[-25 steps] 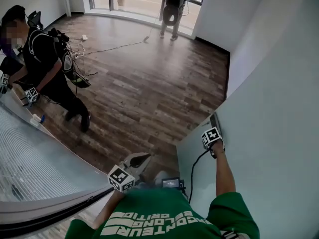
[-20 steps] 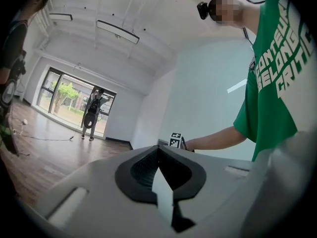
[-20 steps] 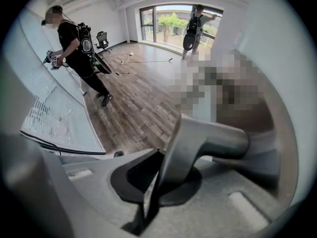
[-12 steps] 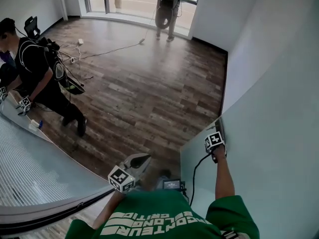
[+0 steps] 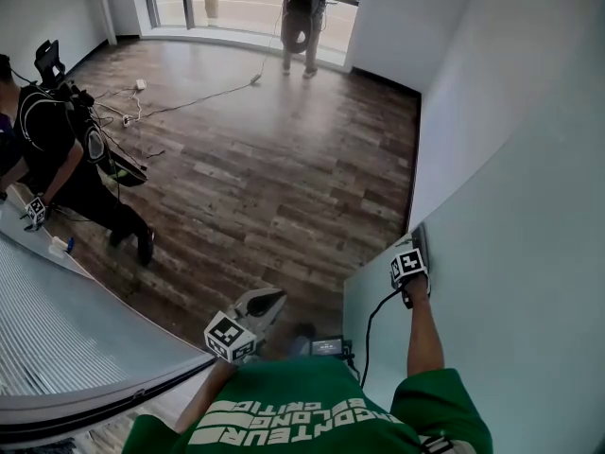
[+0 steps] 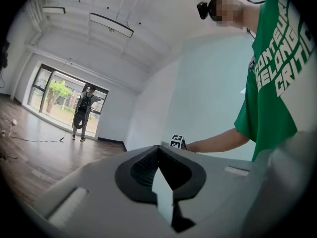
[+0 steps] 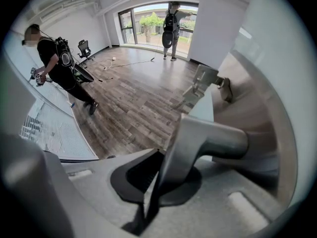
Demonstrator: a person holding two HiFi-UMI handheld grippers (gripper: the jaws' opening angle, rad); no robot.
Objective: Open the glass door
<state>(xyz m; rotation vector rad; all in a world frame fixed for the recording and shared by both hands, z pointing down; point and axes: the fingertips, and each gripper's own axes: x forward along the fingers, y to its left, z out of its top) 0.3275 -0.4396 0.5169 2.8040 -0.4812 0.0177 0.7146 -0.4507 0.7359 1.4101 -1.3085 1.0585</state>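
Note:
The glass door is a pale frosted panel filling the right of the head view. Its metal lever handle runs between the jaws of my right gripper, which is shut on it. Seen from the head, the right gripper points down against the door's edge, its marker cube just below. My left gripper is held in front of my green shirt, pointing level over the wooden floor. In the left gripper view its jaws are shut with nothing between them.
A frosted glass partition lies at the lower left. A person in black with a backpack stands beside it. Another person stands at the far window. Cables trail over the floor.
The room has slid left in the head view and the door's lower edge has shifted a little right. My right gripper has stayed shut on the handle, and the left has kept its pose.

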